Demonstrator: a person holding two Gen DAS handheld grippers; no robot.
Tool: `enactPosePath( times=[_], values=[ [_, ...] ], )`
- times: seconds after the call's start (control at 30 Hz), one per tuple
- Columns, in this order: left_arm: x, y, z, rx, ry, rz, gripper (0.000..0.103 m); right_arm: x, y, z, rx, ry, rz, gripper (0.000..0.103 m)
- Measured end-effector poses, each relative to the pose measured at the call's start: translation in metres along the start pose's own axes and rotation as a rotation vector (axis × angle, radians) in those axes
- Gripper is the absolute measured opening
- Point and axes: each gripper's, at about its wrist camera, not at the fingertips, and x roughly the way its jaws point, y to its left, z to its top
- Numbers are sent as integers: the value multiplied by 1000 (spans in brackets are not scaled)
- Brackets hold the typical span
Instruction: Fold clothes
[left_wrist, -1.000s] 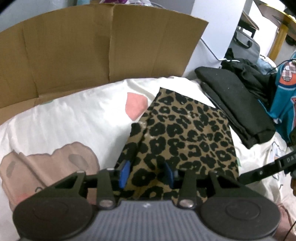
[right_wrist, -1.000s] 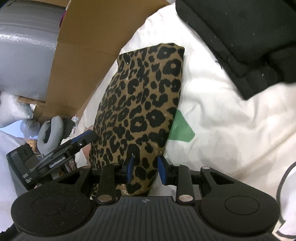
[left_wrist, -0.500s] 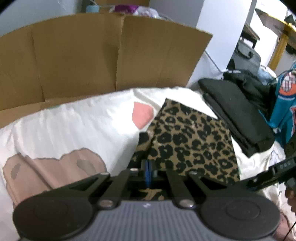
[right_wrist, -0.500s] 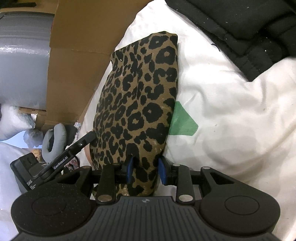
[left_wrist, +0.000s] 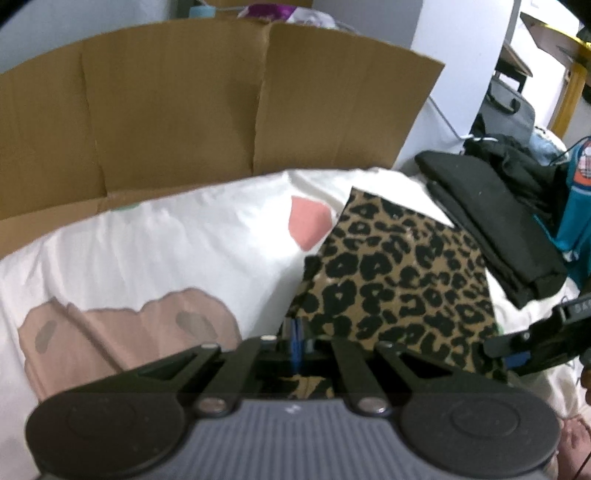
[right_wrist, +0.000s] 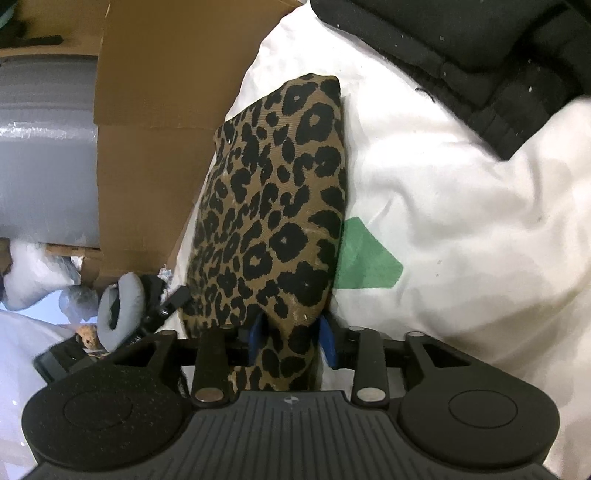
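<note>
A folded leopard-print garment (left_wrist: 399, 280) lies on a white printed bedsheet (left_wrist: 184, 251). My left gripper (left_wrist: 295, 338) is shut, its blue pads pinched together on the garment's near left edge, with leopard cloth showing beneath the fingers. In the right wrist view the garment (right_wrist: 273, 206) runs away from my right gripper (right_wrist: 291, 334). Those jaws are opening, and the garment's near end still sits between the blue pads. The left gripper (right_wrist: 177, 295) shows at that end's left corner. The right gripper (left_wrist: 517, 354) shows at the garment's right corner.
A stack of folded black clothes (left_wrist: 491, 221) lies just right of the garment, also black clothes (right_wrist: 461, 44). A cardboard sheet (left_wrist: 184, 110) stands behind the bed. A teal bag (left_wrist: 576, 206) and furniture crowd the far right. A green patch (right_wrist: 365, 258) marks the sheet.
My left jaws went from straddling the garment's near edge to shut on it. My right jaws have spread a little around the garment's end. Both hands stayed nearly in place.
</note>
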Motion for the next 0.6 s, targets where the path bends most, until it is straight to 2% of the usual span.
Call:
enactPosePath(
  times=[0.13, 0.33, 0.4, 0.43, 0.47, 0.57, 0.6],
  values=[
    [4, -1, -2, 13, 5, 9, 0, 6, -2, 0, 24, -6, 25, 40],
    [9, 0, -6, -22, 17, 15, 0, 7, -5, 2, 70, -29, 53, 39],
    [8, -1, -5, -26, 18, 18, 0, 7, -6, 2, 81, -33, 56, 34],
    [7, 0, -3, -40, 22, 13, 1, 7, -6, 2, 84, -33, 55, 17],
    [6, 3, -1, -57, 26, 6, 1, 7, -6, 2, 86, -29, 52, 8],
    [2, 10, 8, -101, 29, -2, 9, 6, 0, 3, 67, -24, 38, 6],
    [2, 12, 11, -116, 36, -4, 22, 5, 2, 3, 60, -24, 36, 6]
  ],
)
